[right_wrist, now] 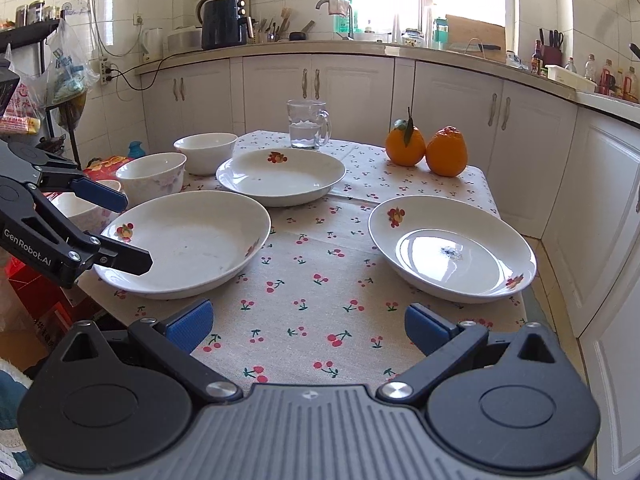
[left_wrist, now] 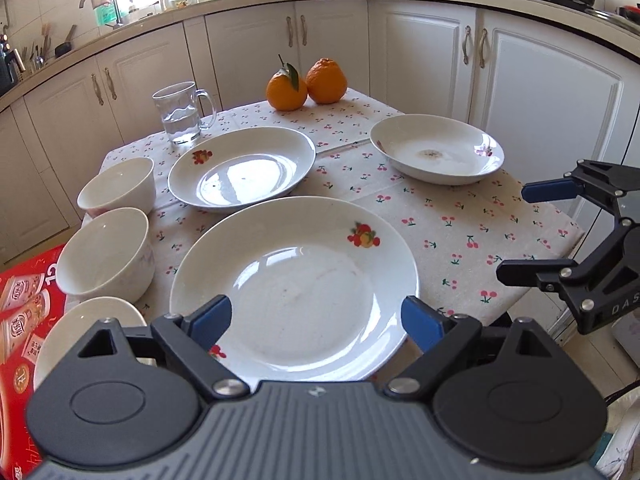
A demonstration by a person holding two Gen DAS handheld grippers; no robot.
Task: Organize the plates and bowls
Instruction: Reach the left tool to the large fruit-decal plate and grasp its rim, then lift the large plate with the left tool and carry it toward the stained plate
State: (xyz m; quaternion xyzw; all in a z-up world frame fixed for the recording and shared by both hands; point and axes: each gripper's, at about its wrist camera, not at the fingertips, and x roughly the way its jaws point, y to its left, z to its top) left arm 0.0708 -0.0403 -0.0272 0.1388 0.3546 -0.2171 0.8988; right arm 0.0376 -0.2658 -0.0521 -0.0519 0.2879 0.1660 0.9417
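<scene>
Three white plates with fruit prints lie apart on the cherry-print tablecloth: a near-left plate (left_wrist: 296, 288) (right_wrist: 188, 240), a far plate (left_wrist: 240, 168) (right_wrist: 280, 176) and a right plate (left_wrist: 436, 148) (right_wrist: 452, 248). Three white bowls stand along the left edge: a far bowl (left_wrist: 118, 186) (right_wrist: 206, 152), a middle bowl (left_wrist: 106, 256) (right_wrist: 152, 178) and a near bowl (left_wrist: 84, 332) (right_wrist: 80, 204). My left gripper (left_wrist: 316, 320) (right_wrist: 134, 232) is open and empty over the near-left plate's front rim. My right gripper (right_wrist: 308, 326) (left_wrist: 510, 232) is open and empty above the table's front edge.
A glass mug (left_wrist: 182, 112) (right_wrist: 308, 124) of water and two oranges (left_wrist: 306, 84) (right_wrist: 426, 148) stand at the table's far side. White kitchen cabinets (left_wrist: 420, 52) run behind. A red carton (left_wrist: 24, 320) sits by the table's left edge.
</scene>
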